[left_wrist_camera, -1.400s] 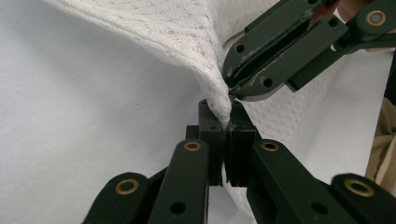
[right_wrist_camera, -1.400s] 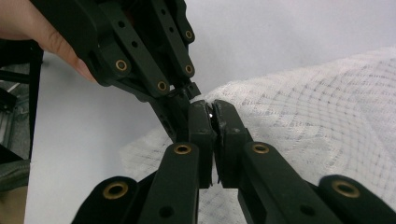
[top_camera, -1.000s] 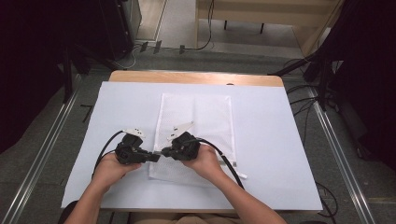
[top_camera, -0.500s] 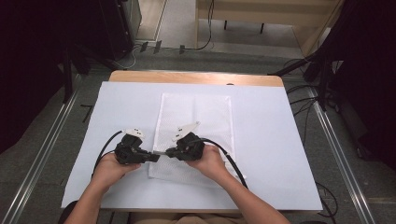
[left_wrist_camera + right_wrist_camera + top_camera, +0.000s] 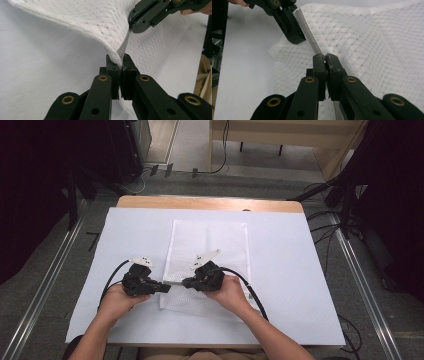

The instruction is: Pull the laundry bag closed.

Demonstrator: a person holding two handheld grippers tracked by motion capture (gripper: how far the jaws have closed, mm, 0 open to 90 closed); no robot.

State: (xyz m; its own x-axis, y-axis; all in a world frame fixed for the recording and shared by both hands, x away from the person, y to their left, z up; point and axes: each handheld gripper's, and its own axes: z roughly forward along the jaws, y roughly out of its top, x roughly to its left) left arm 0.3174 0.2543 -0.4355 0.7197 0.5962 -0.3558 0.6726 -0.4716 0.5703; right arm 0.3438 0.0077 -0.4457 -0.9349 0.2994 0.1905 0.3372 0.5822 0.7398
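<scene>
A white mesh bag [image 5: 210,242] lies flat in the middle of the table. Its grey zipper [image 5: 175,282] runs along its near left edge. My left gripper [image 5: 167,287] is shut on the bag's edge at the end of the zipper [image 5: 126,42], and the mesh [image 5: 82,17] is lifted into a fold over its jaws [image 5: 121,62]. My right gripper [image 5: 184,283] faces it, a short way to the right, shut on the small metal zipper pull [image 5: 325,59]. The zipper tape [image 5: 308,32] stretches taut from there to the left gripper [image 5: 295,37]. The right gripper's tip [image 5: 136,23] shows above the fold.
A white sheet [image 5: 280,285] covers the table, whose wooden far edge [image 5: 210,202] is bare. Black cables [image 5: 252,295] trail from both grippers toward the person. Metal rails [image 5: 45,285] flank the table, and dark stands and floor cables lie beyond it.
My right gripper has drawn a little to the right, away from the left one, and a short stretch of grey zipper now shows between them. The left hand has stayed put.
</scene>
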